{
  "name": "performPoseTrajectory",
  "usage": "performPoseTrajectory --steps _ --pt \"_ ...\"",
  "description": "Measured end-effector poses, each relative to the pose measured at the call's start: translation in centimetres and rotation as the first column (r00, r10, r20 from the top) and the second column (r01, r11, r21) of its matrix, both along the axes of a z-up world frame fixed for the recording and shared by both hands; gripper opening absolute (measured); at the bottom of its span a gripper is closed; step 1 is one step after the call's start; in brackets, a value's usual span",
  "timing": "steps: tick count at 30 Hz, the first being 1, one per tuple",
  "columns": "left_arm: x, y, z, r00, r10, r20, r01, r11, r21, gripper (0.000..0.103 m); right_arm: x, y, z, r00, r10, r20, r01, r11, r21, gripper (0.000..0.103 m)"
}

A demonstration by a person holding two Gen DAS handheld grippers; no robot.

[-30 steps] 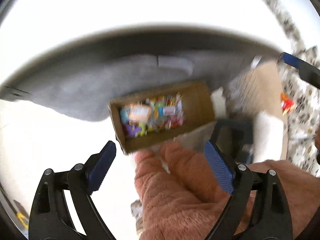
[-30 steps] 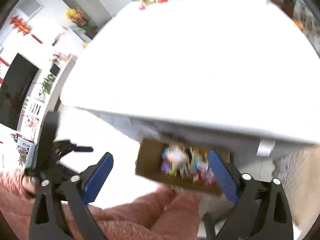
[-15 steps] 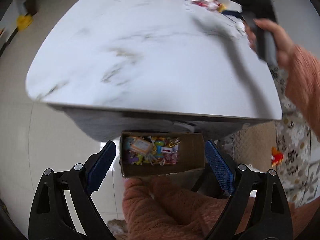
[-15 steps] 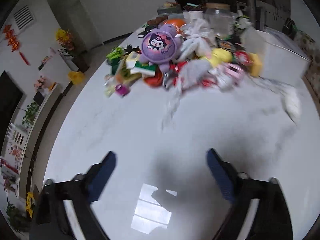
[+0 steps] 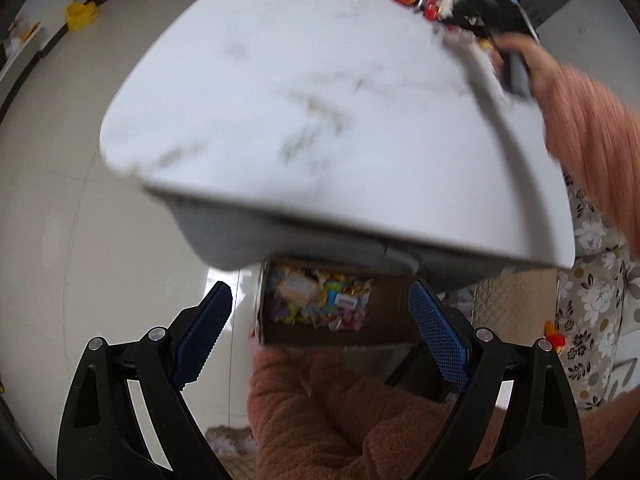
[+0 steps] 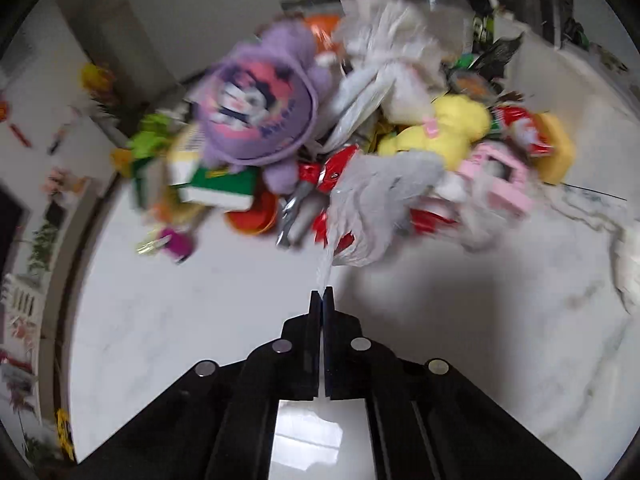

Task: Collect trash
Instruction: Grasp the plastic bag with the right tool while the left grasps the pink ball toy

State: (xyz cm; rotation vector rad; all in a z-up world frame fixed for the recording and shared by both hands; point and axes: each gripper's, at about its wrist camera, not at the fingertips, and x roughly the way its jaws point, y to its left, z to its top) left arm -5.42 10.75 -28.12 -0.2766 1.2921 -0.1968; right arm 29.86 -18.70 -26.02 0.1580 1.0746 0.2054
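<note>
**A:** What's the right hand doing?

**B:** I've got the right tool angled steeply down over the table, its fingers pressed together. A thin tail of a crumpled clear plastic wrapper runs right into the tips, so I read it as pinched there. From the left camera I see the hand in a pink fuzzy sleeve reaching across to the far end of the table.

**A:** And the wrapper itself?

**B:** Greyish-white, wrinkled, blurred. It lies at the near edge of the pile, draped over red foil wrappers.

**A:** The left side?

**B:** The left tool is spread wide with nothing between the blue pads. It points down past the table's near edge at a cardboard box that sits below the table, partly tucked under it and half full of colourful scraps. My knees in pink fleece sit just in front of it.

**A:** What crowds the wrapper?

**B:** Plenty. A purple plush on the left, a yellow plush behind, a pink plastic piece on the right, a green-and-white box, and a glass jar at the back. All packed close together.
</note>
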Motion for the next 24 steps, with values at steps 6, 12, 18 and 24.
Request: performPoseTrajectory --steps 6,12,18,24 --pt "7.7 -1.5 3.1 0.988 -0.058 0.141 0.047 0.995 0.085 0.088 -12.0 -5.6 5.8 0.995 0.045 0.091 -0.060 0.982 0.176 0.000" --pt "21.4 -4.5 3.1 0.963 -0.037 0.268 -0.015 0.982 0.189 0.088 -22.2 -8.1 8.8 0.992 0.009 0.125 -0.033 0.981 0.190 0.003" --pt "33.8 -6.6 -0.4 0.986 0.027 0.164 -0.048 0.991 0.125 0.088 -28.0 -9.7 9.4 0.990 -0.075 0.116 0.051 0.978 0.201 0.005" --pt "40.7 -8.8 -1.6 0.985 0.099 0.138 -0.122 0.978 0.169 0.088 -31.7 -11.0 8.5 0.985 -0.144 0.092 0.122 0.969 0.213 0.005"
